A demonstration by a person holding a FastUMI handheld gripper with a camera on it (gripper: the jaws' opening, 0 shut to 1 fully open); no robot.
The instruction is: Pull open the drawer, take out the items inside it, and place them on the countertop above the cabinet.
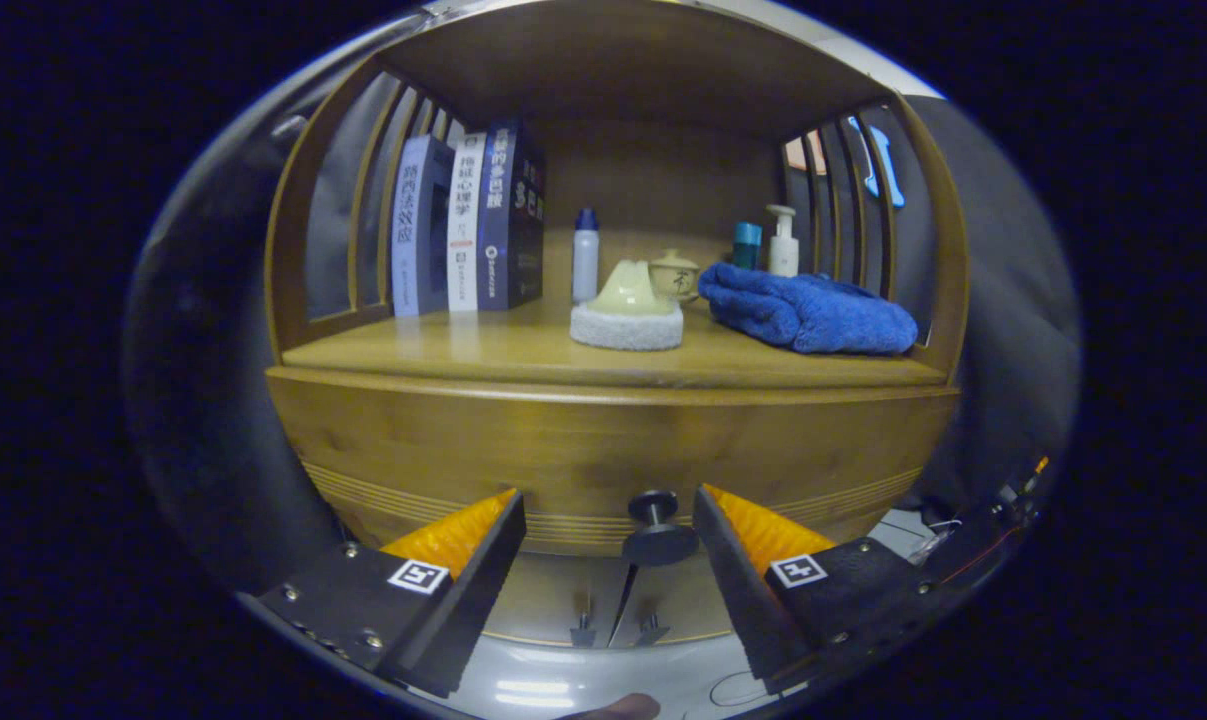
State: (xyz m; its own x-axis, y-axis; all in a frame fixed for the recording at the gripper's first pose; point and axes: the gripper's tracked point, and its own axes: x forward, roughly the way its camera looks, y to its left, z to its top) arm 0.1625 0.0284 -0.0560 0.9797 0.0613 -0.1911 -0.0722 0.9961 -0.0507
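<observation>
A wooden cabinet stands in front of me with a shut drawer front (613,455) below its countertop shelf (463,355). A dark round knob (655,525) sticks out of the drawer's lower middle. My gripper (608,515) is open, its two fingers flanking the knob with a gap on each side, the knob nearer the right finger. Nothing is between the pads but the knob. The drawer's inside is hidden.
On the countertop stand three books (468,230) at the left, a white bottle with a blue cap (585,255), a cream lid-like piece on a white sponge (627,315), a small teacup (674,275), a folded blue towel (808,310), and two small bottles (768,243). Slatted sides enclose the shelf. Two small door handles (615,630) show below the drawer.
</observation>
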